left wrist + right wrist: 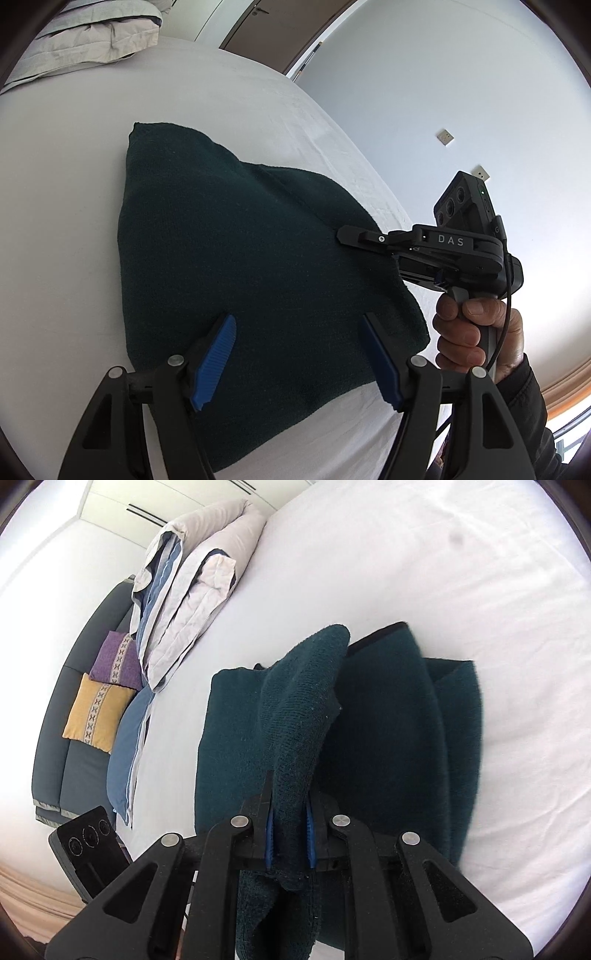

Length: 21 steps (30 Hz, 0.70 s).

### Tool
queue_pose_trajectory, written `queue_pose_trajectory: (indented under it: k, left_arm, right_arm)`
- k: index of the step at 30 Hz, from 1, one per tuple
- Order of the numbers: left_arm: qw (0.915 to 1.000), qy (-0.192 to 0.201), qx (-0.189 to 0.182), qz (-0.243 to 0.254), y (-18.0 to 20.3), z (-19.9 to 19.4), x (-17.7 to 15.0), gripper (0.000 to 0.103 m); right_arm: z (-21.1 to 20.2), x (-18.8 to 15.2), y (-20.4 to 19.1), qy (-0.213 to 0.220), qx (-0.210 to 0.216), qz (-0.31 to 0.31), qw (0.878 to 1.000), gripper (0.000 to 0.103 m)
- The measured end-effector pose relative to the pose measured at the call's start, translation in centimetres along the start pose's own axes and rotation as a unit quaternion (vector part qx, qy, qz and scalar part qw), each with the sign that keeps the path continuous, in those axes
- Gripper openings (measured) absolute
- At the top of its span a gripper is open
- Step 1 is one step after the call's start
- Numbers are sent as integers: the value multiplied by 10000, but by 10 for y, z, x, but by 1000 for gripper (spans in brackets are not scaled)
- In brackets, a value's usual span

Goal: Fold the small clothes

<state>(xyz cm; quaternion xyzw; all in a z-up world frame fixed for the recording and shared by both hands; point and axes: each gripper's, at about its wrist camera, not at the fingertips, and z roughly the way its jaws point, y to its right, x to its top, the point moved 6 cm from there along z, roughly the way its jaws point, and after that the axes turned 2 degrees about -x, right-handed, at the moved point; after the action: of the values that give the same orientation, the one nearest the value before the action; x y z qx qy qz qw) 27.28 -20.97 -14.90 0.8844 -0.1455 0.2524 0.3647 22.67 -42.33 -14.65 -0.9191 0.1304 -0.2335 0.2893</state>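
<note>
A dark green knitted garment (236,266) lies on the white bed sheet (66,221). My left gripper (299,363) hovers open just over its near part, and nothing sits between the blue pads (218,358). In the left wrist view, the right gripper (341,234) comes in from the right, held by a hand (465,332), with its tips at the garment's right edge. The right wrist view shows my right gripper (290,834) shut on a raised fold of the garment (306,701); the fold is lifted off the part that lies flat (229,738).
A folded grey and blue duvet (192,590) lies at the bed's far end. Beside the bed stands a dark sofa (55,746) with a purple cushion (116,661) and a yellow cushion (96,712). A white wall (461,92) rises to the right of the bed.
</note>
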Motion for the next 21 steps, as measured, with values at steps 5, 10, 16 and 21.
queue_pose_trajectory:
  k: [5, 10, 16, 21]
  left_arm:
    - [9989, -331, 144, 293, 8, 29, -15, 76]
    - [9974, -319, 353, 549, 10, 37, -24, 76]
    - [9986, -289, 243, 358, 5, 35, -22, 76]
    - [9981, -273, 310, 453, 7, 35, -26, 77]
  right_arm:
    - [-11, -12, 52, -58, -66, 391, 9992, 11]
    - [-14, -21, 78, 65, 109, 766, 9970, 15]
    - [-43, -50, 65, 229, 203, 802, 9963, 40]
    - [-56, -89, 58, 21, 74, 691, 9976, 50]
